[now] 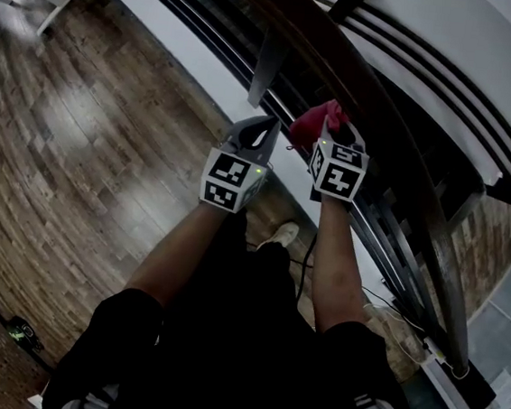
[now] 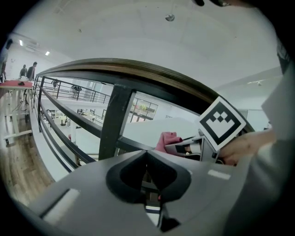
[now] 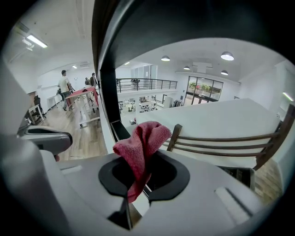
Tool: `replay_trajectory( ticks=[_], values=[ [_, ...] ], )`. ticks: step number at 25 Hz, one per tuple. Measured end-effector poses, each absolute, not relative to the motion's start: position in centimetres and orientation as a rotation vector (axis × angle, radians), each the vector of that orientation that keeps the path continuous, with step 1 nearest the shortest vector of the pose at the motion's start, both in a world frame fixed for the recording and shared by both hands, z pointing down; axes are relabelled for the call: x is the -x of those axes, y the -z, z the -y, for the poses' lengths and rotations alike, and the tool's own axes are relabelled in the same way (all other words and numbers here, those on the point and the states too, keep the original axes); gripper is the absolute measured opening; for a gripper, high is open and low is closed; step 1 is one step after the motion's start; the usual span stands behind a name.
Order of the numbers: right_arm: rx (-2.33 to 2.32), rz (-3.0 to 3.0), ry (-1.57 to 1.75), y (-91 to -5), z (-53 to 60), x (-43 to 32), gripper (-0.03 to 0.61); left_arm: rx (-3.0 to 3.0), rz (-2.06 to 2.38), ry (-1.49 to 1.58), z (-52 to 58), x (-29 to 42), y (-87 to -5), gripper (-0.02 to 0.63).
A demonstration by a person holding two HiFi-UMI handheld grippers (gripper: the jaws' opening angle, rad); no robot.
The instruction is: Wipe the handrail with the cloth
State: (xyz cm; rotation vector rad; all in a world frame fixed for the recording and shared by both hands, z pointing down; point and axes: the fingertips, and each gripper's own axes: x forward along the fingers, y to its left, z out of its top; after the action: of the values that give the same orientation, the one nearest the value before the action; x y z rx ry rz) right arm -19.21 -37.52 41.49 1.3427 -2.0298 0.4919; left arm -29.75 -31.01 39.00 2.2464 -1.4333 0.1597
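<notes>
The dark, rounded wooden handrail (image 1: 390,132) runs diagonally past both grippers, with slim black rails beyond it and open wood-plank floor (image 1: 81,135) on the left. The right gripper (image 1: 337,135) is clamped on the bunched, fuzzy red cloth (image 1: 317,122), held close by the handrail; contact cannot be made out. Just beside it, the left gripper (image 1: 261,132) has its jaws together on nothing, near a flat black baluster (image 2: 113,120).
</notes>
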Motion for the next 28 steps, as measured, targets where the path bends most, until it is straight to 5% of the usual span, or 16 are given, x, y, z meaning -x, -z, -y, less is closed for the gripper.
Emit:
replay_trajectory(
  ticks=[28],
  values=[
    [-1.307,2.058,-0.498,-42.2,30.2,5.4,0.051,-2.208,1.498,-0.189,23.3,16.9,-38.2,-0.002]
  ],
)
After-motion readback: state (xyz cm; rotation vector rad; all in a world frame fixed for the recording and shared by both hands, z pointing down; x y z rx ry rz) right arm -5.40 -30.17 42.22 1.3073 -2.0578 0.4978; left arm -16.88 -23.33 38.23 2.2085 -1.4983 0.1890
